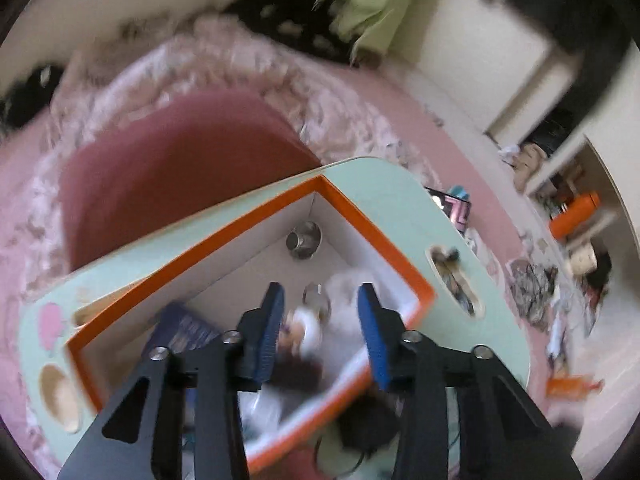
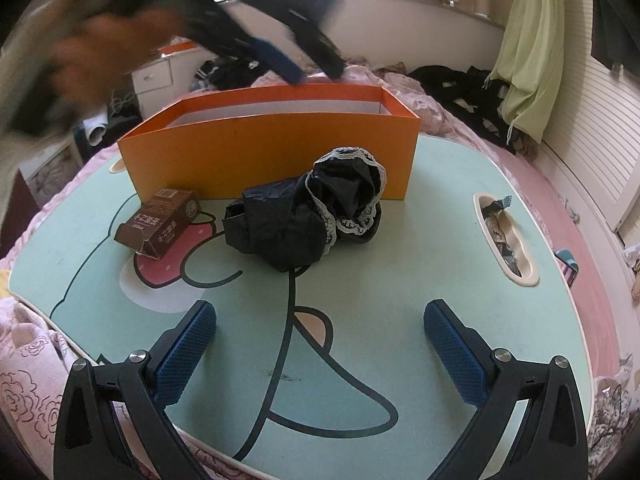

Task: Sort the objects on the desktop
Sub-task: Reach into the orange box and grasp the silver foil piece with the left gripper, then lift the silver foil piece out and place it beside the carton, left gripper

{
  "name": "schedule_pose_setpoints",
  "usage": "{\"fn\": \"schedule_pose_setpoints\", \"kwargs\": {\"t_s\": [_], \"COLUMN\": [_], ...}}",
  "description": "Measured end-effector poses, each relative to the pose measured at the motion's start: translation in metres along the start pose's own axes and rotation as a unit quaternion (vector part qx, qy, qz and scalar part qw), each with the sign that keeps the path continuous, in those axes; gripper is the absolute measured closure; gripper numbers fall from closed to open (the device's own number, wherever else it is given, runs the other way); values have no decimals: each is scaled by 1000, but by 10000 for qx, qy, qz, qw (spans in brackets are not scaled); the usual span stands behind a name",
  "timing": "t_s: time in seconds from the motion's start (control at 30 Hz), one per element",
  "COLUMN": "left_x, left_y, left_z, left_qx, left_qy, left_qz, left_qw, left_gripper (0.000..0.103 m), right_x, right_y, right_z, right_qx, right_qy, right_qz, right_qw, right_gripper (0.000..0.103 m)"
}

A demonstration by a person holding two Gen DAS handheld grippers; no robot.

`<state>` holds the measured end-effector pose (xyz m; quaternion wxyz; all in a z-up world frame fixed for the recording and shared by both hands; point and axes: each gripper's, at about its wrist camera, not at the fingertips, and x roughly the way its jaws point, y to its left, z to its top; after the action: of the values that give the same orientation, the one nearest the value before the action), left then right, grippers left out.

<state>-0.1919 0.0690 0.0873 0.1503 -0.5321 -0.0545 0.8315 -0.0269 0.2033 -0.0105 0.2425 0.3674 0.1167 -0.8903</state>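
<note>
An orange box (image 2: 272,148) stands open at the back of the mint-green cartoon table (image 2: 440,240). In front of it lie a crumpled black cloth with white lace trim (image 2: 304,216) and a brown carton (image 2: 160,220) on its side. My left gripper (image 2: 316,74), held by a blurred hand (image 2: 100,40), hovers over the box's far rim. In the left wrist view my left gripper (image 1: 320,288) looks down into the box (image 1: 224,232), its pads a little apart with nothing pinched. Inside lie a metal cup (image 1: 303,240), a blue booklet (image 1: 184,328) and blurred white items. My right gripper (image 2: 320,308) stands wide open near the table's front edge.
A slot (image 2: 504,236) at the table's right side holds wrappers. The table sits on a bed with pink bedding (image 2: 24,364). Dark clothes (image 2: 460,92) and a green cloth (image 2: 528,48) lie behind. A phone (image 1: 452,208) rests beyond the table's edge.
</note>
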Motion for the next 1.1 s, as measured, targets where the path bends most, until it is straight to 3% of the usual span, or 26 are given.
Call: {"fn": "schedule_pose_setpoints", "kwargs": {"t_s": [0.07,0.3,0.5,0.7,0.93,1.1], "left_x": [19,67,79,77,19,-45], "left_y": [-2,-10,-11,-7,-16,-27], "left_z": [12,20,24,21,4,-41], "left_qx": [-74,75,180,112,327,620], "left_qy": [158,403,608,584,-277,-853], "left_qz": [35,707,866,780,421,28], "left_qw": [9998,9967,9942,9952,9982,9944], "left_gripper": [70,70,70,71,71,71], "right_x": [0,-1,-2,-2,-2,-2], "right_y": [-1,-5,-5,-8,-8,-8], "right_z": [1,7,6,9,9,9], "right_qx": [6,15,18,14,13,16], "right_qy": [-14,-46,-45,-57,-58,-62], "right_qz": [-5,-24,-24,-26,-27,-27], "right_qw": [10000,10000,10000,10000,10000,10000], "right_gripper": [0,0,0,0,0,0]}}
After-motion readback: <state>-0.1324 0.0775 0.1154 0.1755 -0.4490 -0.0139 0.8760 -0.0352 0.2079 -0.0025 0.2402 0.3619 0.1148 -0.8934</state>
